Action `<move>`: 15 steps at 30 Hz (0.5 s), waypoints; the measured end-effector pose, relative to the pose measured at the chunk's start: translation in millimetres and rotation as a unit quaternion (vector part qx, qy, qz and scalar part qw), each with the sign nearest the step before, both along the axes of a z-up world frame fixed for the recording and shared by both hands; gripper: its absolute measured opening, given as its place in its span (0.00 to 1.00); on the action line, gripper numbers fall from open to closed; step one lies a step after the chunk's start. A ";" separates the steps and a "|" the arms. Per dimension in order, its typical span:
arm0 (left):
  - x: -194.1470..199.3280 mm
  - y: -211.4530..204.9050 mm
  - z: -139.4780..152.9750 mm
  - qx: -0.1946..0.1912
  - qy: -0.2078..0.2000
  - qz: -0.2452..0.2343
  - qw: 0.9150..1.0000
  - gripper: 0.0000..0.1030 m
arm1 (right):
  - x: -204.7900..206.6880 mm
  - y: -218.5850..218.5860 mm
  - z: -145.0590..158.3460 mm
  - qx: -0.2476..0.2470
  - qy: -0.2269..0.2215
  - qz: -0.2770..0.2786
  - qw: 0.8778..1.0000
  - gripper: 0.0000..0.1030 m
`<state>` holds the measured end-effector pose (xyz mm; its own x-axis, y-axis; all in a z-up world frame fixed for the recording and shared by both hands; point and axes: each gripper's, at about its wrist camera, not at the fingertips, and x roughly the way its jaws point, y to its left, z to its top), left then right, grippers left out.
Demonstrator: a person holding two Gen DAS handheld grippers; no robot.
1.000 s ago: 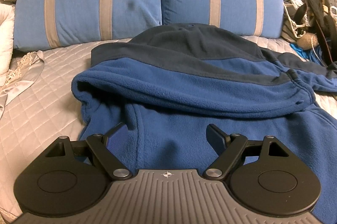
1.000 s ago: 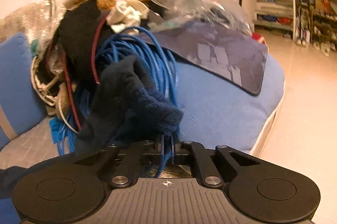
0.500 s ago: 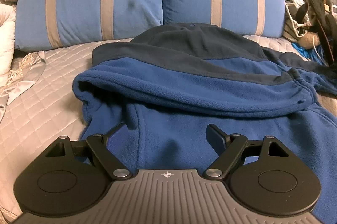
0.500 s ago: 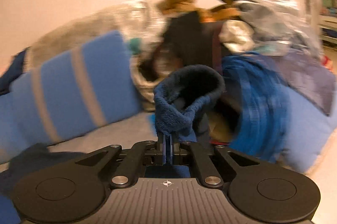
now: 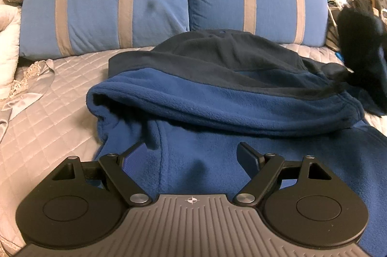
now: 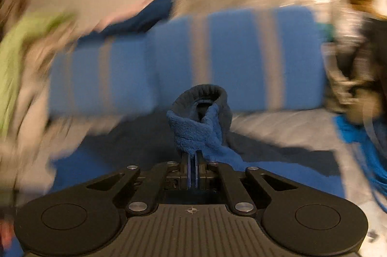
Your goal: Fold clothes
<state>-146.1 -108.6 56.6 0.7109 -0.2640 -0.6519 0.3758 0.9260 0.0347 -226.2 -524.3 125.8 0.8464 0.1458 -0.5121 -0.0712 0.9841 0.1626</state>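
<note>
Fleece jacket [image 5: 217, 109] is spread on the quilted bed [image 5: 48, 116], hood end toward the two striped pillows [image 5: 108, 7] at the head edge; one sleeve already laid across the body. Right gripper [image 6: 192, 160]: jaws pressed together, pinching the sleeve cuff [image 6: 198, 116], held raised, prob. so the sleeve can be carried over the body w/o dragging. View is motion-blurred. Left gripper [image 5: 193, 157]: jaws spread, nothing held, parked low over the jacket hem, likely to pin the fabric.
</note>
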 end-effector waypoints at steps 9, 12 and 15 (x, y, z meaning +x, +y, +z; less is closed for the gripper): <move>1.0 5.1 1.0 -0.018 0.001 -0.001 1.000 0.80 | -10.5 84.3 -18.3 -0.120 0.037 0.194 0.973 0.63; 1.5 6.8 0.9 -0.024 0.002 -0.002 1.000 0.80 | -0.2 76.2 -25.3 -0.128 0.057 0.200 0.970 0.57; 1.3 7.6 0.8 -0.027 0.002 -0.003 1.000 0.80 | 9.4 69.4 -37.2 -0.150 0.081 0.212 0.962 0.47</move>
